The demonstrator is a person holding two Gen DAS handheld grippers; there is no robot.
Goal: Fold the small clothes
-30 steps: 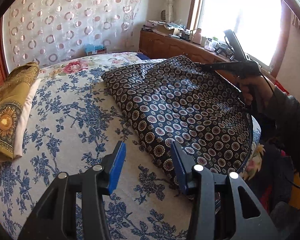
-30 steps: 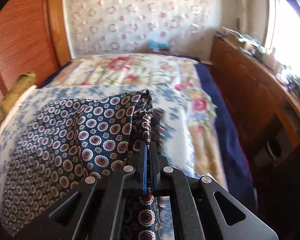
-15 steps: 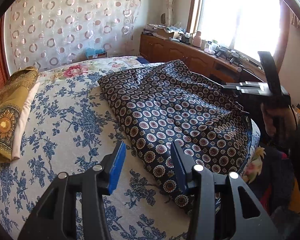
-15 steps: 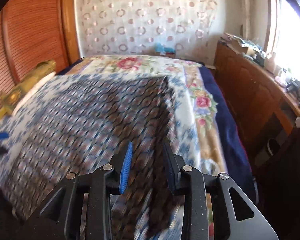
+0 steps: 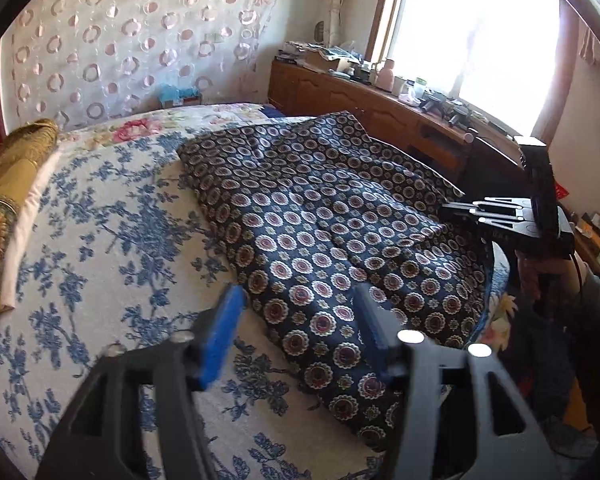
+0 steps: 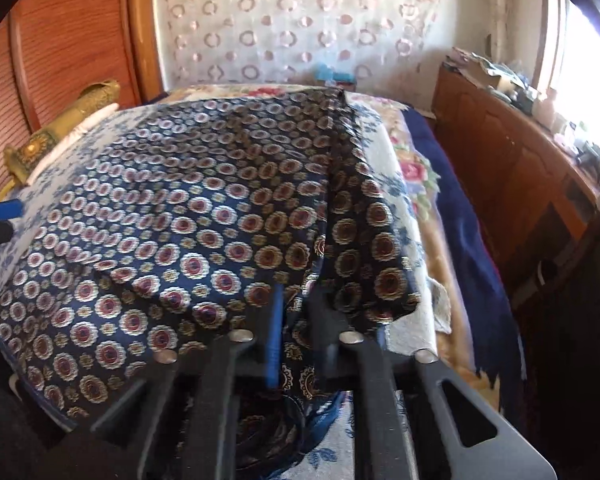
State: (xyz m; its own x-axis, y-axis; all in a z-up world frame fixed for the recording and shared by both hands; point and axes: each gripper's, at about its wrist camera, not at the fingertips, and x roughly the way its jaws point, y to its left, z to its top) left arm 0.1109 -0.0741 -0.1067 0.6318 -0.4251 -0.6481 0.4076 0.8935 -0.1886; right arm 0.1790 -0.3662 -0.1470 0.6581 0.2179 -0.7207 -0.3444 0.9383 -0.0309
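Observation:
A dark navy garment with round medallion print lies spread flat on the blue-floral bedspread. My left gripper is open and empty, hovering above the garment's near left edge. My right gripper is open, low over the garment's near edge, with cloth lying between the open jaws. In the left wrist view the right gripper sits at the garment's right edge, held by a hand.
A gold patterned pillow on a white one lies at the bed's left. A wooden cabinet with clutter runs under the window on the right. A floral blanket and navy blanket lie right of the garment.
My right gripper let go of the garment's corner, which dropped flat on the bed, then moved down to the near edge. My left gripper shifted slightly toward the garment.

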